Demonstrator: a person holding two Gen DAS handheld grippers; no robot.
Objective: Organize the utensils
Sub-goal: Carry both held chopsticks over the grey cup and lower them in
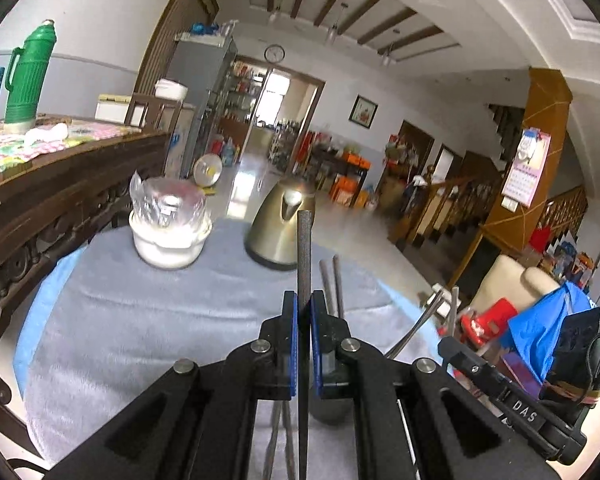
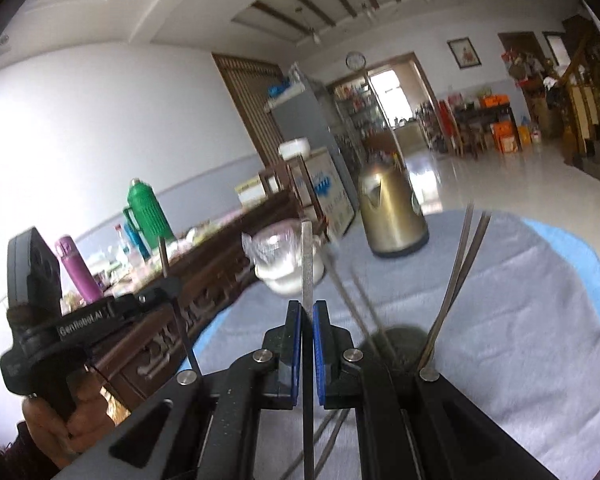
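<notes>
Now, here is how things stand for you.

Left claw: your left claw [image 1: 304, 304] is clenched on a dark chopstick [image 1: 304, 248], which stands upright between the blue pads [image 1: 293, 344] and runs out past them at 12 o'clock and back at 6 o'clock.

Right claw: your right claw [image 2: 308, 312] is clenched on a pale chopstick [image 2: 307, 256], also upright between its pads.

Other chopsticks: from the left wrist view, two more grey sticks [image 1: 332, 284] rise just at 1 o'clock of the held one; from the right wrist view a pair [image 2: 456, 280] leans at 2 o'clock. Their lower ends sit in a dark round holder [image 2: 404, 340], partly hidden behind the claw.

Worktop: the round worktop [image 1: 140, 320] wears a grey fleecy cloth over a blue edge.

Kettle: a brass-coloured kettle [image 1: 280, 228] stands at 12 o'clock on the worktop.

White pot: a white pot [image 1: 168, 240] with clear plastic on top stands at 10 o'clock, apart from the kettle.

Sideboard: the dark wooden sideboard [image 1: 60, 184] at 9 o'clock carries a green flask [image 1: 28, 76].

Your hand: your hand [image 2: 84, 412] holds the left tool's grip at 8 o'clock in the right wrist view.
</notes>
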